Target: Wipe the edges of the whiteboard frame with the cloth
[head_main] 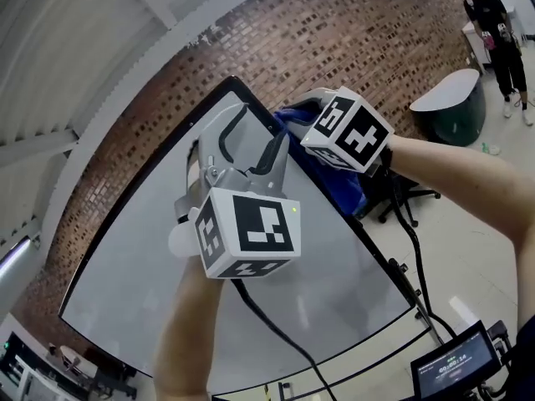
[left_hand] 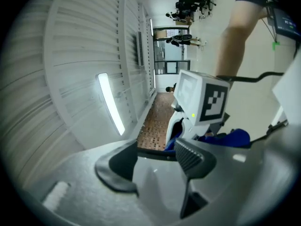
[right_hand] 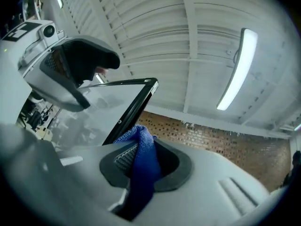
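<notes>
The whiteboard [head_main: 276, 307] with its black frame [head_main: 368, 241] fills the middle of the head view. My right gripper [head_main: 305, 111] is at the frame's right edge, just below the top corner, shut on a blue cloth [head_main: 330, 170] that hangs against the frame. In the right gripper view the cloth [right_hand: 141, 168] is pinched between the pads of the right gripper [right_hand: 146, 157], with the frame [right_hand: 131, 109] just beyond. My left gripper [head_main: 255, 132] stands open in front of the board near that corner. In the left gripper view nothing is pressed between the jaws of my left gripper [left_hand: 155, 161].
A brick wall [head_main: 334, 32] lies behind the board. At the right are a round table [head_main: 456, 98], a person [head_main: 497, 32] and an office chair [head_main: 401, 195]. A small screen [head_main: 456, 362] and cables sit at the bottom right.
</notes>
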Demonstrator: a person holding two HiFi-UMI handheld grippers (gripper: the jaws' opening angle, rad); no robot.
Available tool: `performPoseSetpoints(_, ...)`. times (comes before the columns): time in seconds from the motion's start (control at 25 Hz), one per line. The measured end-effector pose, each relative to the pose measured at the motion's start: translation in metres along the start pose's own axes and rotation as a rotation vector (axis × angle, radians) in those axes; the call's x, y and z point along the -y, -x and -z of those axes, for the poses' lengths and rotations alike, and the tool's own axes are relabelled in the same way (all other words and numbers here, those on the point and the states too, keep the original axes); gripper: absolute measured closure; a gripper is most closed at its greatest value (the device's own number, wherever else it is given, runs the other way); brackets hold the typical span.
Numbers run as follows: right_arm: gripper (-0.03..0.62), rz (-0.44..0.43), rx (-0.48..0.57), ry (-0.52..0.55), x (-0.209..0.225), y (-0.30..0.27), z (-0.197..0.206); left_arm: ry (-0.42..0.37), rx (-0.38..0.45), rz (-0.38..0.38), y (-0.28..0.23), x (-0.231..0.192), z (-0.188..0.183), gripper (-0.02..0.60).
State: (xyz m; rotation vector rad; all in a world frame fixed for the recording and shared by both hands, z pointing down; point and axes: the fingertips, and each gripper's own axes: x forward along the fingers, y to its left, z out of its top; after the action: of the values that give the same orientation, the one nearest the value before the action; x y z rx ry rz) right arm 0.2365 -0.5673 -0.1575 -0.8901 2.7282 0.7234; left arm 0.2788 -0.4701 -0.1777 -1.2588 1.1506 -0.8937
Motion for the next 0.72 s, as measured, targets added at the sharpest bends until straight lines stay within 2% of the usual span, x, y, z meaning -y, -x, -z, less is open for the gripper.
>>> performPoseSetpoints(0.16, 0.542, 0.032, 0.101, -0.105, 0.012, 0.010, -0.011, -0.047, 0.000, 0.016, 0.001, 0.018, -0.005, 0.327)
performPoseSetpoints(0.32, 0.542, 0.067, 0.260, -0.209, 0.033, 0.021, -0.044, -0.044, -0.017, 0.031, 0.006, 0.022, -0.003, 0.327)
performPoseSetpoints(0.4, 0.542, 0.037, 0.310, -0.282, 0.036, 0.021, -0.059, -0.026, -0.020, 0.030, 0.008, 0.019, -0.001, 0.327)
performPoseSetpoints(0.48, 0.542, 0.002, 0.318, -0.339, 0.035, 0.018, -0.064, -0.014, -0.019, 0.031, 0.010, 0.017, -0.001, 0.327)
performPoseSetpoints(0.72, 0.543, -0.091, 0.332, -0.426, 0.022, 0.014, -0.046, -0.009, -0.023, 0.073, 0.007, 0.027, 0.004, 0.327)
